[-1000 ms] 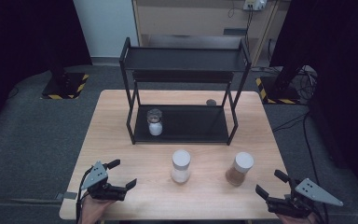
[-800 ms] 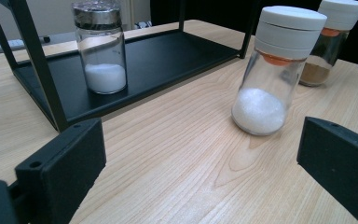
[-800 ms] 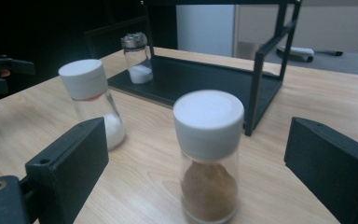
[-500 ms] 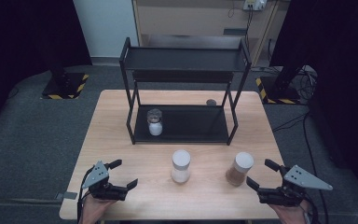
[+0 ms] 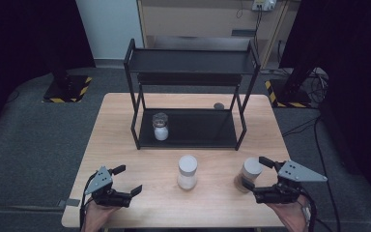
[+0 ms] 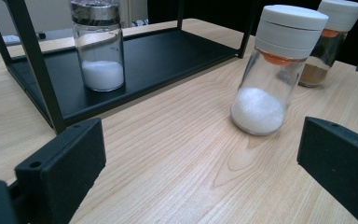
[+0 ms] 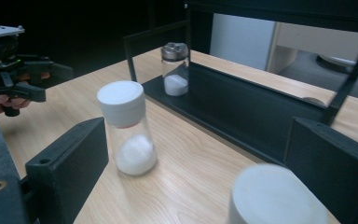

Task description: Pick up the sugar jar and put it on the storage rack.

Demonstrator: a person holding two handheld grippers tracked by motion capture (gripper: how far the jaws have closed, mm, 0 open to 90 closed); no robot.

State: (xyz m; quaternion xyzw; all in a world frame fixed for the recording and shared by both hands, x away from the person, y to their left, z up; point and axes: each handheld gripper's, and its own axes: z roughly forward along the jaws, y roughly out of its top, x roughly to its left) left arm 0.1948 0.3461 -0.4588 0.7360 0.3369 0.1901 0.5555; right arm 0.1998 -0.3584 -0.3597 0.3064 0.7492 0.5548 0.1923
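Observation:
A glass jar of brown powder with a white lid [image 5: 251, 167] stands at the table's front right. My right gripper [image 5: 253, 173] is open, one jaw on each side of the jar, not closed on it. The jar's blurred lid [image 7: 277, 198] sits low between the jaws in the right gripper view. A white-lidded jar of white grains [image 5: 187, 171] stands at the front centre. My left gripper [image 5: 129, 179] is open and empty at the front left, aimed toward that jar [image 6: 272, 70]. A small silver-lidded shaker [image 5: 160, 126] stands on the lower shelf of the black rack [image 5: 193, 63].
The two-tier black rack takes up the back half of the wooden table [image 5: 116, 125], its top shelf bare. A small dark round thing [image 5: 218, 106] lies on the table behind it. Grey floor surrounds the table.
My right gripper has moved left and forward from the table's front right corner until its open jaws flank the brown jar. The left gripper has stayed put.

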